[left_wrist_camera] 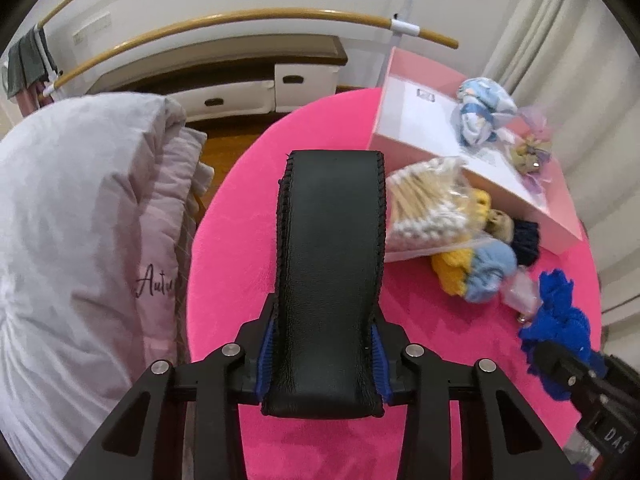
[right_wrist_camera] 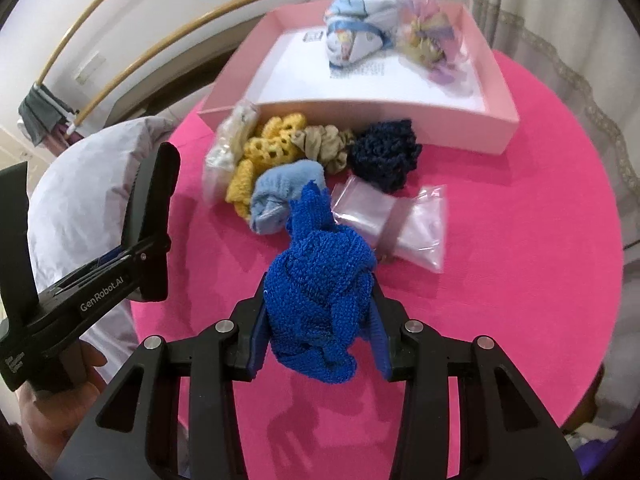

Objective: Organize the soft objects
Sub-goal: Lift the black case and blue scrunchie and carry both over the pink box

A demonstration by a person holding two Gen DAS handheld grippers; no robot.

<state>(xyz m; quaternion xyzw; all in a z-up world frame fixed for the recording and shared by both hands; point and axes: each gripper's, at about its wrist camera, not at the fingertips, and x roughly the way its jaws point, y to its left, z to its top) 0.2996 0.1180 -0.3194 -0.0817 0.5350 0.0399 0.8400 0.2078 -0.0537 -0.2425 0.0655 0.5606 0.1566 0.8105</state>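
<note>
My left gripper (left_wrist_camera: 322,360) is shut on a black leather pad (left_wrist_camera: 330,260) and holds it above the pink round table (left_wrist_camera: 232,240). My right gripper (right_wrist_camera: 318,340) is shut on a royal blue knitted cloth (right_wrist_camera: 320,280), held over the table (right_wrist_camera: 520,240). A pink box (right_wrist_camera: 360,108) at the far side holds a blue-and-white cloth bundle (right_wrist_camera: 356,28) and a pastel scrunchie bag (right_wrist_camera: 430,44). In front of the box lie a yellow knit piece (right_wrist_camera: 264,152), a beige scrunchie (right_wrist_camera: 324,144), a navy knit piece (right_wrist_camera: 386,156) and a light blue cloth (right_wrist_camera: 280,196).
A bag of cotton swabs (left_wrist_camera: 428,204) lies by the box. Clear plastic bags (right_wrist_camera: 400,224) lie right of the pile. A white quilted duvet (left_wrist_camera: 80,240) stands left of the table. Wooden rails (left_wrist_camera: 240,20) and a drawer cabinet (left_wrist_camera: 248,88) are behind.
</note>
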